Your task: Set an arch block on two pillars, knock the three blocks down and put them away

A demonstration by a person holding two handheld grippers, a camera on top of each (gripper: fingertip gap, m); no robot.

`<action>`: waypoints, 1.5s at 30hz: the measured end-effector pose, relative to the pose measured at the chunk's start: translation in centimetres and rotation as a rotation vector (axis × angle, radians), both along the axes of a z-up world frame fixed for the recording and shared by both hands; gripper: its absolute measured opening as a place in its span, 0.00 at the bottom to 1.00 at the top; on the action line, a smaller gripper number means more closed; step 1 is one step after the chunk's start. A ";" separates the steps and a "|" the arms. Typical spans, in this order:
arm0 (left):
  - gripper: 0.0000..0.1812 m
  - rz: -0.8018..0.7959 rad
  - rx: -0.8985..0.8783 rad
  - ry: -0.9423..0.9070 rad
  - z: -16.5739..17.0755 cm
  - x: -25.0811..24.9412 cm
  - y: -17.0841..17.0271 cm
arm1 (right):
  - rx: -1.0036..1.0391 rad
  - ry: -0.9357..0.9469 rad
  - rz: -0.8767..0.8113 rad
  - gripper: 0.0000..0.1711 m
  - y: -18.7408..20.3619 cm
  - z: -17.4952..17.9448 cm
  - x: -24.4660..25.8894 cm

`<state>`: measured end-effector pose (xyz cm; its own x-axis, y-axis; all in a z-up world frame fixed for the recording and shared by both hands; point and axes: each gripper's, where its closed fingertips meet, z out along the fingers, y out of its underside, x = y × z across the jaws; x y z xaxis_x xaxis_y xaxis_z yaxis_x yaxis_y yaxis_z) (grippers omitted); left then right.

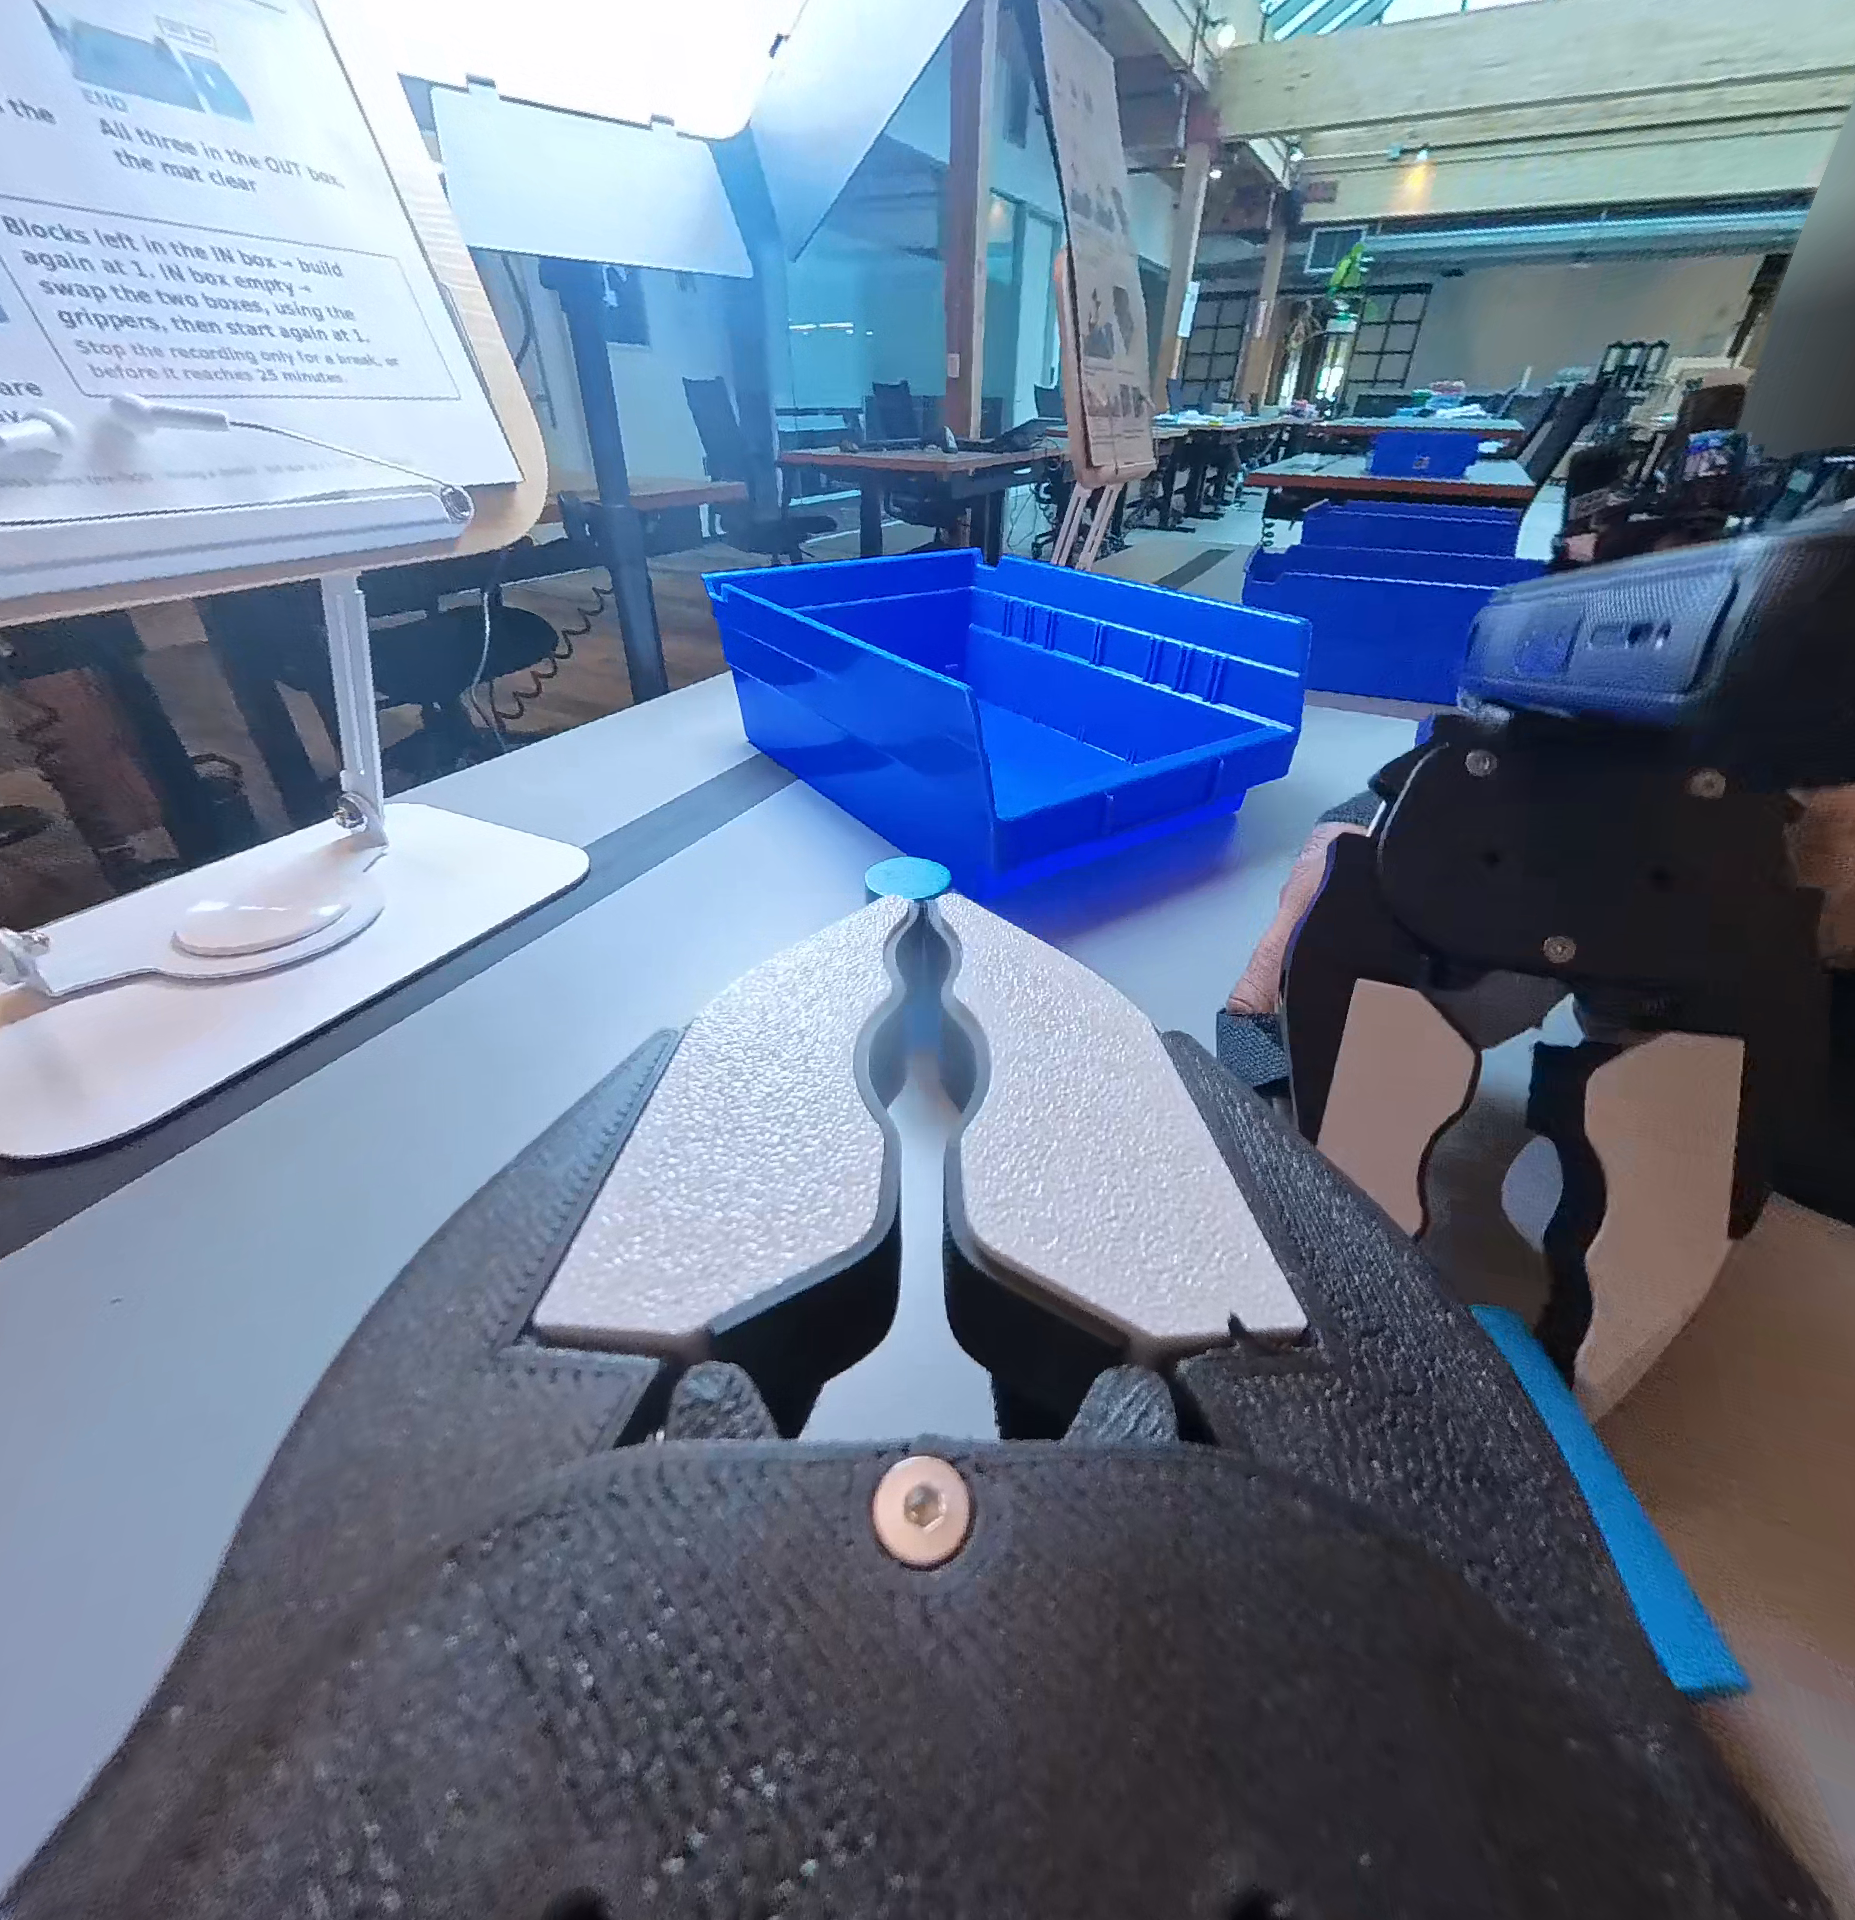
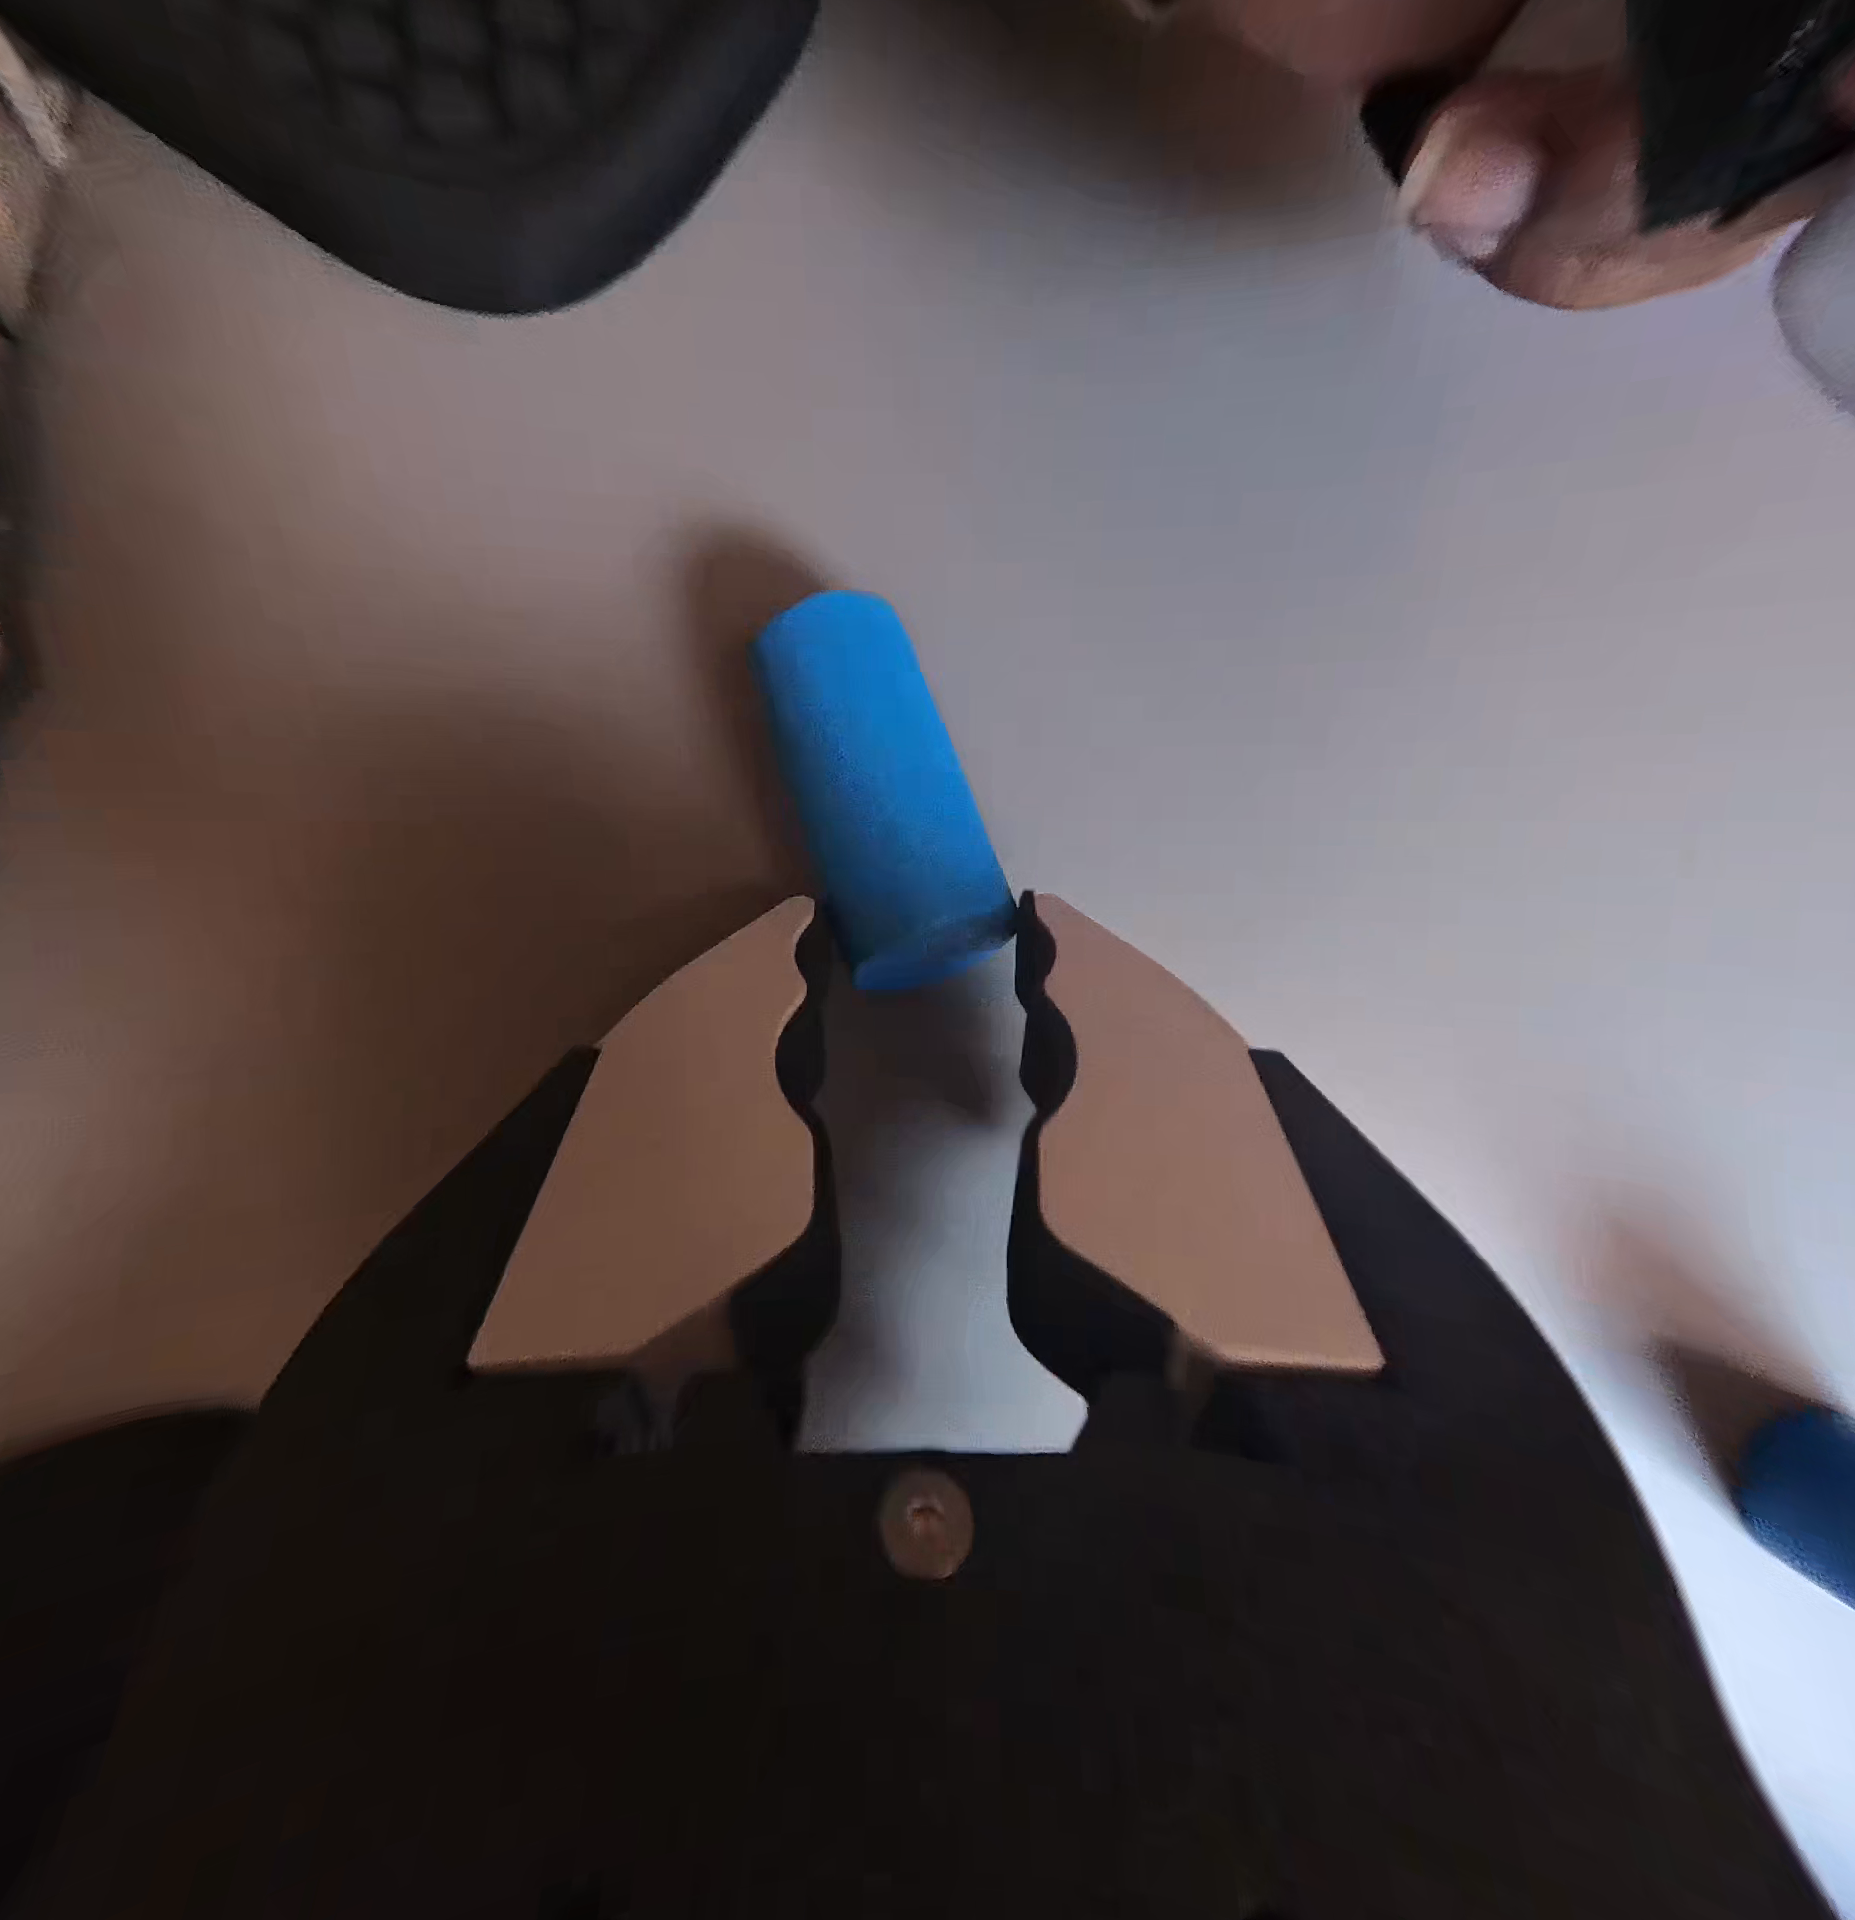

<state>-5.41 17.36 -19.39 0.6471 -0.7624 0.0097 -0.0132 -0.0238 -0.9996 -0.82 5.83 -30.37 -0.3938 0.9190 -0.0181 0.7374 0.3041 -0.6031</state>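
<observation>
The right gripper (image 2: 918,914) is clamped on 1 blue pillar (image 2: 876,790) above the table (image 2: 1318,623); the left gripper (image 1: 918,914) has its jaws together.

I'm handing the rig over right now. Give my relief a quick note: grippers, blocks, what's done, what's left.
Left gripper: jaws nearly closed; a blue cylinder block shows just past its tips, but whether it is gripped cannot be told.
Right gripper: pointing down at the table, shut on the near end of a blue cylinder pillar.
Another blue block lies at the right edge of the right wrist view.
The blue bin ahead of the left gripper shows no blocks inside.
No arch block is visible and no arch stands in view.
Left: the blocks in view are not yet in the bin.
</observation>
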 end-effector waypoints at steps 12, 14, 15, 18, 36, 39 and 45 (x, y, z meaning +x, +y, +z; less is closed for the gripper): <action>0.31 -0.509 -0.278 0.268 -4.8 4.9 -6.9 | 0.285 0.107 -0.149 0.20 5.1 3.7 0.3; 0.31 -0.547 -0.290 0.417 -7.3 5.1 -8.0 | 0.245 0.112 -0.157 0.20 4.8 3.8 0.1; 0.29 -0.532 -0.264 0.494 -8.5 5.1 -7.9 | 0.230 0.113 -0.162 0.20 4.8 3.9 0.1; 0.20 -0.444 -0.174 0.664 -10.8 5.1 -7.0 | 0.181 0.125 -0.170 0.19 4.5 4.2 0.0; 0.19 0.082 -0.240 0.403 -7.6 -0.7 1.9 | 0.136 0.400 -0.823 0.31 16.8 9.9 3.0; 0.19 0.173 -0.252 0.412 -8.0 -2.4 3.4 | 0.169 0.354 -0.929 0.33 18.9 7.9 3.6; 0.19 0.231 -0.296 0.438 -9.4 -3.6 4.3 | 0.242 0.280 -1.001 0.30 20.0 4.3 2.7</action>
<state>-9.04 21.67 -28.79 0.7884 -0.6061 -0.1051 -0.3851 -0.3531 -0.8527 1.91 25.87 -26.06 0.5803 0.7936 0.1827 0.5627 -0.2285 -0.7944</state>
